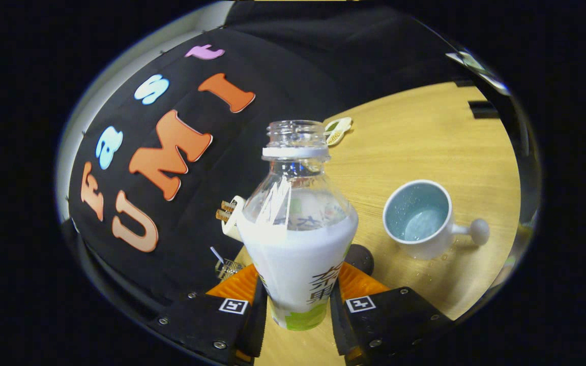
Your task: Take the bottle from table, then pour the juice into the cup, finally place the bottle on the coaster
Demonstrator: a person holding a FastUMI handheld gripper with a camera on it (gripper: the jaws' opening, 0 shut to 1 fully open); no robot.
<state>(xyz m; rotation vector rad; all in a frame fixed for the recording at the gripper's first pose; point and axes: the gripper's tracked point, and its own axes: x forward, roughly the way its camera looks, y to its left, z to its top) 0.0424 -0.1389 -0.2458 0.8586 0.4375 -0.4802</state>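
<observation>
An uncapped clear bottle (297, 223) with a white label and a white neck ring stands upright between my fingers, which press on its lower body from both sides. My gripper (298, 297) is shut on it. The view is tilted, and the wooden table (425, 147) slopes behind the bottle. A white cup (421, 219) with a pale blue inside and a knob handle stands on the table to the right, beyond my fingers; a little liquid and droplets show inside it. A dark round coaster (361, 258) peeks out just behind the bottle's right side.
A small white object (338, 129) lies on the table far behind the bottle's neck. A white plug-like piece with metal prongs (230, 216) sits just behind the bottle's left side. The booth's black cloth wall runs along the left.
</observation>
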